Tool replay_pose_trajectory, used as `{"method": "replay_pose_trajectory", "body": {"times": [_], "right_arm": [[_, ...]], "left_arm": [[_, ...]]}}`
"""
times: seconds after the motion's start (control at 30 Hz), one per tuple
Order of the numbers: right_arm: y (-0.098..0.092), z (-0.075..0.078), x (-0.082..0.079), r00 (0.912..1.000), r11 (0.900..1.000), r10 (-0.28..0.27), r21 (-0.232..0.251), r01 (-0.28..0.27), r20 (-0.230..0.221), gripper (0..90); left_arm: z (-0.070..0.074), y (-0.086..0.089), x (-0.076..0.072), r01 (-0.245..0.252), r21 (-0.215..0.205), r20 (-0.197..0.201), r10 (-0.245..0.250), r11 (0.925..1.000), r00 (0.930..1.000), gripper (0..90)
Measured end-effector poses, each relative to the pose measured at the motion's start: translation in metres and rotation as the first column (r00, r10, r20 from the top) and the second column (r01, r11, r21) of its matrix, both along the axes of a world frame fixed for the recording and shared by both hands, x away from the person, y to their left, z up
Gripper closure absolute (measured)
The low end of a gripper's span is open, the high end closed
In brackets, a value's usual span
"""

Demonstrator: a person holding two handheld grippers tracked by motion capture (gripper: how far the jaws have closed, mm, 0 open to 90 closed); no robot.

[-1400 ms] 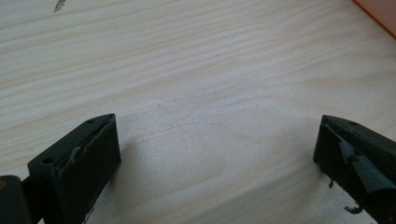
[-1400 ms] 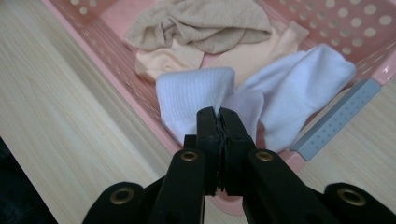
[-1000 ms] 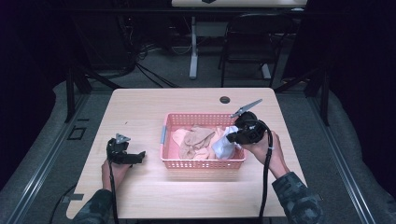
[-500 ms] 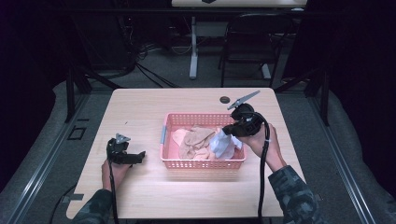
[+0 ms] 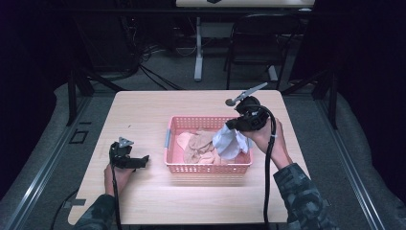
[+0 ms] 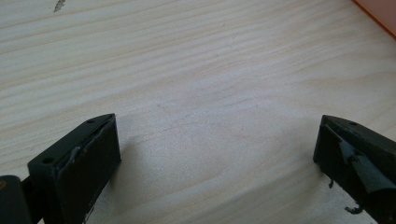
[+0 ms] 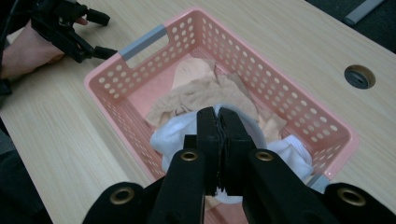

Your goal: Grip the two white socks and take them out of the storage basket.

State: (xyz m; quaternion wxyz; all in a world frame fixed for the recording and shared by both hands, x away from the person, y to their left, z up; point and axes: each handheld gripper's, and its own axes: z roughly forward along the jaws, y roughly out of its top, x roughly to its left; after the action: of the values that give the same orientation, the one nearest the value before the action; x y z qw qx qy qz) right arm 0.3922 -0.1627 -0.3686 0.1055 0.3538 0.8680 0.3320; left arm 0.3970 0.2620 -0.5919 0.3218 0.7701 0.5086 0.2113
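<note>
A pink perforated basket [image 5: 173, 128] [image 7: 289, 105] sits mid-table and holds beige stockings [image 5: 198, 146] [image 7: 196, 100]. My right gripper [image 5: 231, 126] [image 7: 218, 114] is shut on a white sock [image 5: 230, 143] [image 7: 170, 135], which hangs from the jaws above the basket's right end. Over on the left, my left gripper [image 5: 142, 161] [image 6: 217, 140] rests low on the bare wood, jaws wide apart with nothing between them. The same left gripper [image 7: 100, 35] lies beside the basket's grey handle [image 7: 144, 41] in the right gripper view.
The wooden table [image 5: 143, 110] has a round cable hole [image 5: 230, 102] [image 7: 359, 76] near its far edge. A chair [image 5: 258, 43] and a table leg [image 5: 198, 48] stand on the floor beyond. Cables trail from both grippers toward the near edge.
My right gripper has risen with the white sock, lifting it from the basket's contents and shifting slightly left. The left gripper has stayed where it was.
</note>
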Motion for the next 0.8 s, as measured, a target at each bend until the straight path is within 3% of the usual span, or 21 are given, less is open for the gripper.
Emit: {"method": "replay_pose_trajectory", "body": {"times": [0.8], "right_arm": [[0.002, 0.037, 0.015, 0.9974, 0.999, -0.03, 0.017, 0.029, 0.065, 88.0]], "left_arm": [[0.0, 0.0, 0.0, 0.005, 0.004, 0.001, -0.005, 1.0, 1.0, 0.4]]}}
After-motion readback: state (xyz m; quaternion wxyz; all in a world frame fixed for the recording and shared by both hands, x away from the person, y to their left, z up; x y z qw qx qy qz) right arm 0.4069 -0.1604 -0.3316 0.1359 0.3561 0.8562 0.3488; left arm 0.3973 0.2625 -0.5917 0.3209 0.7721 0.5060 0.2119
